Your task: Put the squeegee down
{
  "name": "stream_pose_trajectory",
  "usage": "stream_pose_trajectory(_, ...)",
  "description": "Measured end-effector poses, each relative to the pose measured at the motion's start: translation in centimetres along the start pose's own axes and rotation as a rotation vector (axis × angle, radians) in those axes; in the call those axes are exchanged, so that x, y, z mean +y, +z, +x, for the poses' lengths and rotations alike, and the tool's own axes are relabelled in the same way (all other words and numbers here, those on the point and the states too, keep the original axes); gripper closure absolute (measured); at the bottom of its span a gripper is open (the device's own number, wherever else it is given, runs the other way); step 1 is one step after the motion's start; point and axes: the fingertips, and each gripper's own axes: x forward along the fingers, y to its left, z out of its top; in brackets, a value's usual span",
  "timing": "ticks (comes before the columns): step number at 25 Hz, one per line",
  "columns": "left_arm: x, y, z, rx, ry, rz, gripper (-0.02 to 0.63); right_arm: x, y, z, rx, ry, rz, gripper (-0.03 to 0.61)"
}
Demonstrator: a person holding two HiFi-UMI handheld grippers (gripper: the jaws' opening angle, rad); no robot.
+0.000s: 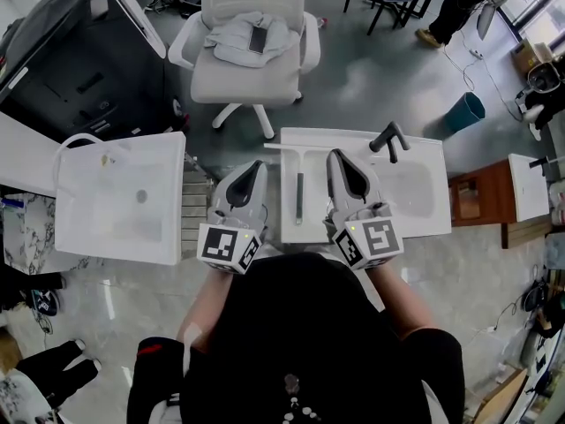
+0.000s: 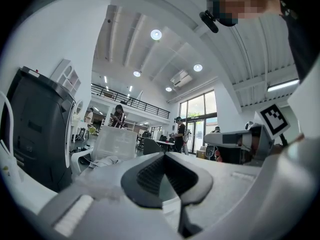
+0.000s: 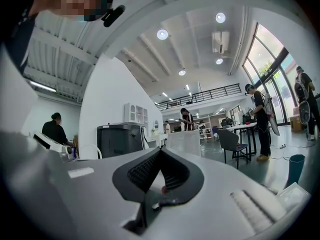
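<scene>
The squeegee (image 1: 298, 186) lies flat on the white washbasin counter (image 1: 422, 223), blade at the far end, thin handle pointing back toward me. No gripper touches it. My left gripper (image 1: 259, 164) is held just left of it, above the gap between the two basins, jaws shut and empty. My right gripper (image 1: 335, 155) hovers just right of the handle, also shut with nothing in it. Both point level, out into the room: the left gripper (image 2: 164, 155) and the right gripper (image 3: 160, 150) show closed tips and no squeegee in their own views.
A black faucet (image 1: 389, 138) stands at the back of the right basin. A second white basin (image 1: 124, 197) is to the left. Beyond are a white office chair (image 1: 252, 38) with clothes, a black cabinet (image 1: 79, 69), a teal bin (image 1: 465, 111) and a wooden cabinet (image 1: 477, 200).
</scene>
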Motion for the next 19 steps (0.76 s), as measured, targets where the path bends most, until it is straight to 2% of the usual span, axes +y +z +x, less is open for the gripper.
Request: stream_pose_trajectory(19,0.2,-1.2,0.7,0.025,-0.011,-0.013,0.611,-0.3,-1.0,0.3,0.031,-0.008,0.008,0.578)
